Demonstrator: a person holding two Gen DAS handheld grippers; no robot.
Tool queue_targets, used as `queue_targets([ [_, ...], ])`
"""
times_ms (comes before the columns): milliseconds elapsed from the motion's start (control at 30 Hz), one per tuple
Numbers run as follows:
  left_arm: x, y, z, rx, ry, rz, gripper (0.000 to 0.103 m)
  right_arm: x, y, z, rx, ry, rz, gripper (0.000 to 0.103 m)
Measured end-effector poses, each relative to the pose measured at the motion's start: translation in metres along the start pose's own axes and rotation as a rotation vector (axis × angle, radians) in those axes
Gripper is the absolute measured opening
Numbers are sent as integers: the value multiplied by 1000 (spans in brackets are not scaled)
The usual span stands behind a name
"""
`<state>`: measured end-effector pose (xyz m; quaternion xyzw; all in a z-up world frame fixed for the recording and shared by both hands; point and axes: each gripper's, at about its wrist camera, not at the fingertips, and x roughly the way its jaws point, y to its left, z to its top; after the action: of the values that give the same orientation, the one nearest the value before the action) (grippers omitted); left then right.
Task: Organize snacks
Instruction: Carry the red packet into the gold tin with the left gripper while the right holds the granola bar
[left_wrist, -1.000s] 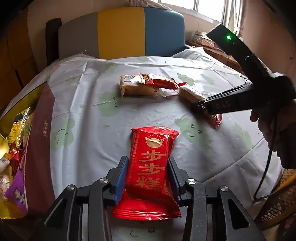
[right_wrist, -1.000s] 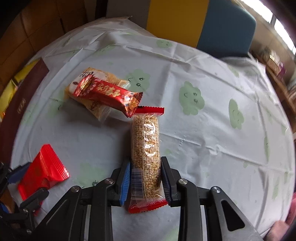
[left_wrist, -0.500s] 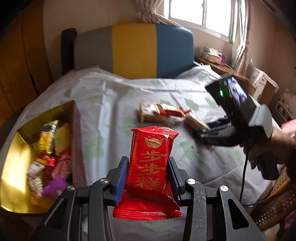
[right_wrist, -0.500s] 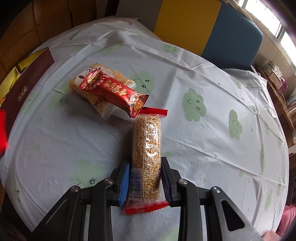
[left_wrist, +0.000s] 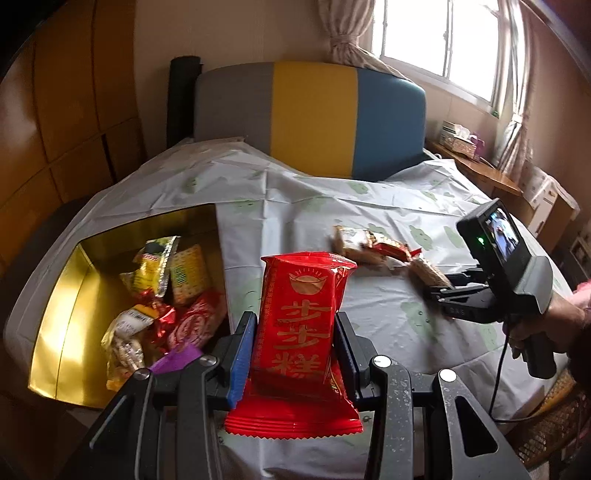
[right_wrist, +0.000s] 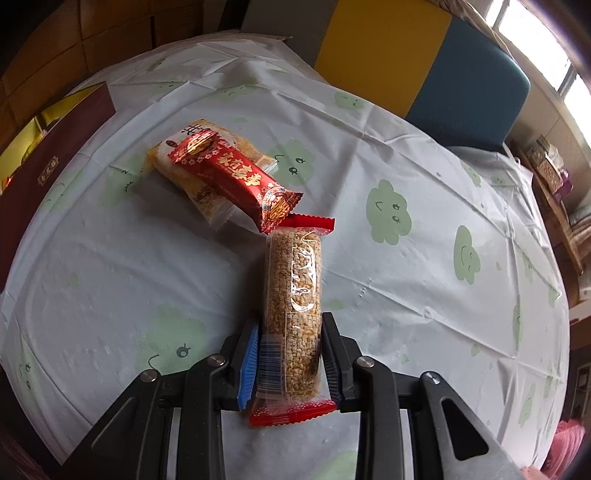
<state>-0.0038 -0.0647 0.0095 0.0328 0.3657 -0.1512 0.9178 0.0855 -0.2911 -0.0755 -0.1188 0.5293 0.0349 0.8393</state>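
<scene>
The left gripper (left_wrist: 295, 343) was clenched on a red snack packet (left_wrist: 301, 328) with gold characters, its pads pressing both long sides, and held it in the air just right of the gold-lined box (left_wrist: 59, 314), over the edge of the table (left_wrist: 303, 206). Inside that box lay a heap of wrapped snacks (left_wrist: 162, 295) (yellow, red, green and purple wrappers).

The right gripper (right_wrist: 288, 354) was grasping a clear-wrapped grain bar (right_wrist: 293, 295) near its barcode end, well to the right of the box and low over the cloud-print cloth; the bar's far red end touched a red sweet packet (right_wrist: 236, 184) that lay across a pale yellow cake packet (right_wrist: 184, 173). A hand (left_wrist: 554, 325) gripped the right gripper's handle.
</scene>
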Motion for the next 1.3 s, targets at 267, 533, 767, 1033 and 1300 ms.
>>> queue_targets([
  [267, -3, 11, -4, -17, 4, 11, 42, -2, 11, -5, -46, -2, -44, 31],
  [533, 3, 23, -8, -42, 25, 28, 42, -5, 4, -4, -21, 31, -5, 31],
  [767, 2, 37, -10, -64, 20, 72, 42, -3, 4, -5, -41, 28, -27, 31],
  [1033, 5, 47, -15, -109, 52, 44, 42, -8, 21, -13, -103, 7, -81, 31],
  [1300, 5, 33, -20, -79, 71, -37, 42, -11, 35, -20, -141, -6, -114, 31],
])
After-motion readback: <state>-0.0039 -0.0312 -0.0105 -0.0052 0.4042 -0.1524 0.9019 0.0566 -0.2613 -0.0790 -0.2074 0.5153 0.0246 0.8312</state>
